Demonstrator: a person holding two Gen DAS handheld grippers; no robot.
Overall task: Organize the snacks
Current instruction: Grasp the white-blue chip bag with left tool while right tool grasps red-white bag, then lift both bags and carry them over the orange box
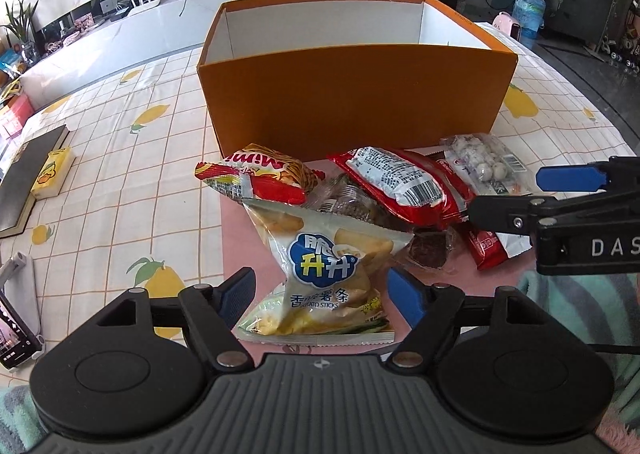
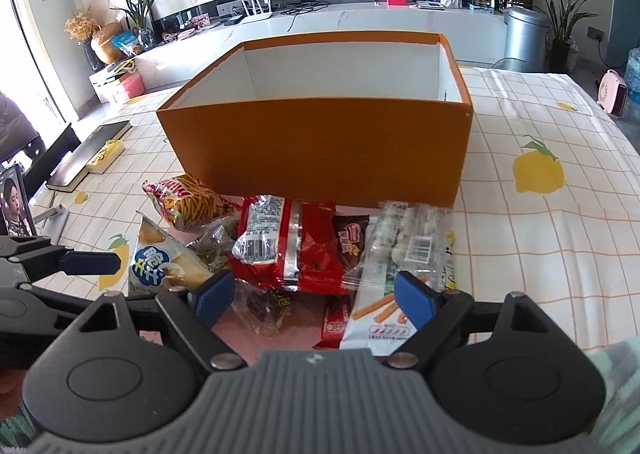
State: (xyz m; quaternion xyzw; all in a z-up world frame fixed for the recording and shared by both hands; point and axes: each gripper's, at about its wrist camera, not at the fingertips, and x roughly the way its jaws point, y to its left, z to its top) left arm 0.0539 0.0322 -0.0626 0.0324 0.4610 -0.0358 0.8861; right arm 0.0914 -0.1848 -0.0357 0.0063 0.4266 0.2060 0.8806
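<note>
a: what's biggest on the tabletop [image 1: 120, 158]?

b: an orange box [image 1: 352, 94] with a white inside, open at the top, standing on a checked cloth with lemon prints. its long side faces both cameras.

a: and the snacks?

b: heaped just in front of that long side. biggest is a red bag [image 1: 404, 182], back side up with a barcode and small print, long axis running from the box toward the near right in the left wrist view. next, a pale bag of potato sticks [image 1: 324, 274] standing upright, label facing the left camera: "potato sticks" under a blue cloud logo with chinese characters. behind it lies a red-and-yellow "mimi" bag [image 1: 260, 174], its lettering upside down, long axis across the view.

a: smaller ones?

b: a clear pack of white balls [image 2: 404, 242] with a barcode sticker, pointing toward the box, and a white stick-snack packet [image 2: 376, 322] lying under it; its print is too small to read.

a: the grippers?

b: the left hand-held gripper [image 1: 320, 294] is released, its blue pads either side of the potato-stick bag without pressing it. the right hand-held gripper [image 2: 316, 294] is also released, spread over the near edge of the heap. its casing shows "das".
</note>
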